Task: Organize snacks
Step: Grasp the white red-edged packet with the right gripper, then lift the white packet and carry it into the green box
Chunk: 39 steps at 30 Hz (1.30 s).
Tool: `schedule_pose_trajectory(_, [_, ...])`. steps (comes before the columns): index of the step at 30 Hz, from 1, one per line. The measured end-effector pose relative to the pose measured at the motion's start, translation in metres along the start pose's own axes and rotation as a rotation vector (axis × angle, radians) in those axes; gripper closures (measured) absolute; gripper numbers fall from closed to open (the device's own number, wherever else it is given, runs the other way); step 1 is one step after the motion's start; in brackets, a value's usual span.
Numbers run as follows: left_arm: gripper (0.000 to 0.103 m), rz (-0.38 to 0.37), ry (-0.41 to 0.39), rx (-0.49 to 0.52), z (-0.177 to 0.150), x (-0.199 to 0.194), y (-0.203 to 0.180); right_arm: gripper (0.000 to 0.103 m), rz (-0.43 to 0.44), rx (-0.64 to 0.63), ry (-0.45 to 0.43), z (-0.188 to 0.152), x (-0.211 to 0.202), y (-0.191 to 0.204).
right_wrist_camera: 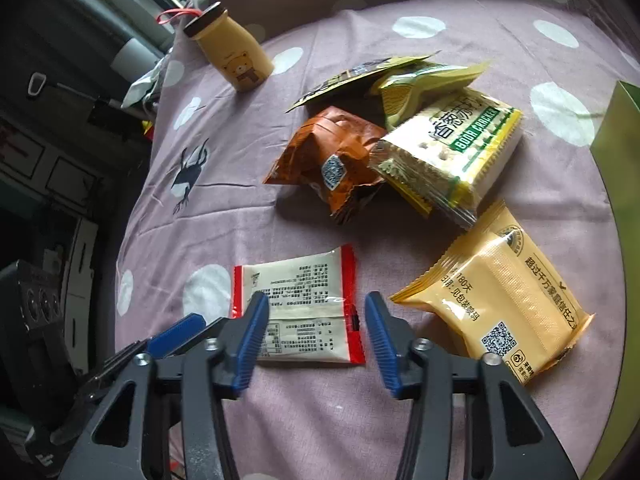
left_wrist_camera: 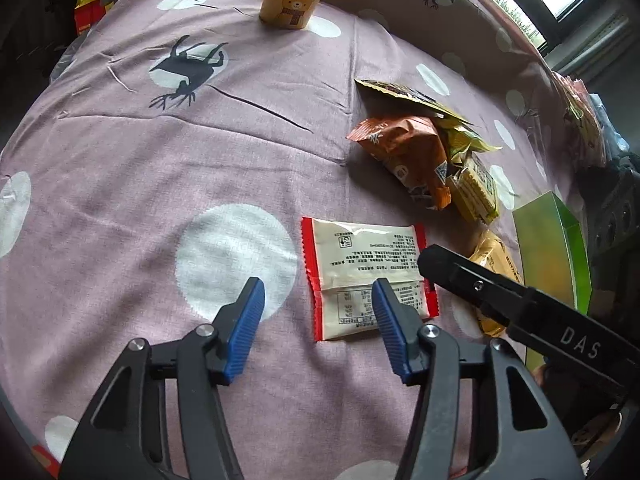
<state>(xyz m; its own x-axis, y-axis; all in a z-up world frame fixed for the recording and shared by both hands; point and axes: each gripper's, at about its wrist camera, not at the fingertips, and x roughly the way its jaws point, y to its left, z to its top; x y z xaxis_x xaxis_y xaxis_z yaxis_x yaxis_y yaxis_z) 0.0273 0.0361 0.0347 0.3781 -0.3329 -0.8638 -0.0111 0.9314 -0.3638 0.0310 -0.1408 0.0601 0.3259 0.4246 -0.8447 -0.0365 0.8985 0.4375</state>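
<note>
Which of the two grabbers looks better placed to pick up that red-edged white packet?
The right gripper, probably: its open jaws straddle the red-edged white packet. The left gripper sits off to one side, only one finger over it.

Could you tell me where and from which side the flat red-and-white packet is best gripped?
Probably at a red crimped end. The red-and-white packet lies flat on the spotted cloth, printed back up, so the thin end seal is what the jaws can pinch. The right gripper hangs open above its near edge; come down there from above.

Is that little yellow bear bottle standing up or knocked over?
Standing upright: the bear bottle rests on its base on the spotted cloth, dark cap on top.
</note>
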Motion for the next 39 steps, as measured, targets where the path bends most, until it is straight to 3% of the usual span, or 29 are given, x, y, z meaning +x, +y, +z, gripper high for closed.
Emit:
schedule_pose_trajectory(3, [0.048, 0.004, 0.022, 0.009, -0.001, 0.008, -0.005, 0.043, 0.018, 0.017, 0.019, 0.004, 0.006, -0.001])
schedule_pose_trajectory(7, [0.050, 0.018, 0.006, 0.036, -0.002, 0.010, -0.011, 0.043, -0.042, 0.026, 0.036, 0.009, 0.019, 0.002])
schedule_pose_trajectory(8, [0.052, 0.021, 0.004, 0.049, -0.003, 0.010, -0.014, 0.043, -0.048, 0.016, 0.030, 0.009, 0.020, 0.004])
schedule_pose_trajectory(9, [0.064, 0.001, 0.000, 0.051, -0.004, 0.010, -0.017, 0.043, -0.034, 0.008, 0.032, 0.009, 0.022, 0.006])
schedule_pose_trajectory(11, [0.065, -0.007, 0.002, 0.056, -0.005, 0.012, -0.021, 0.043, 0.013, 0.010, 0.047, 0.009, 0.027, 0.008])
schedule_pose_trajectory(20, [0.065, 0.030, -0.066, 0.117, -0.009, 0.000, -0.039, 0.048, 0.041, -0.003, 0.002, 0.003, 0.016, 0.009])
schedule_pose_trajectory(32, [0.064, -0.045, -0.267, 0.209, -0.021, -0.049, -0.076, 0.048, 0.029, -0.110, -0.286, -0.010, -0.061, 0.025])
schedule_pose_trajectory(39, [0.063, -0.058, -0.362, 0.251, -0.031, -0.072, -0.095, 0.048, 0.039, -0.131, -0.390, -0.017, -0.096, 0.025])
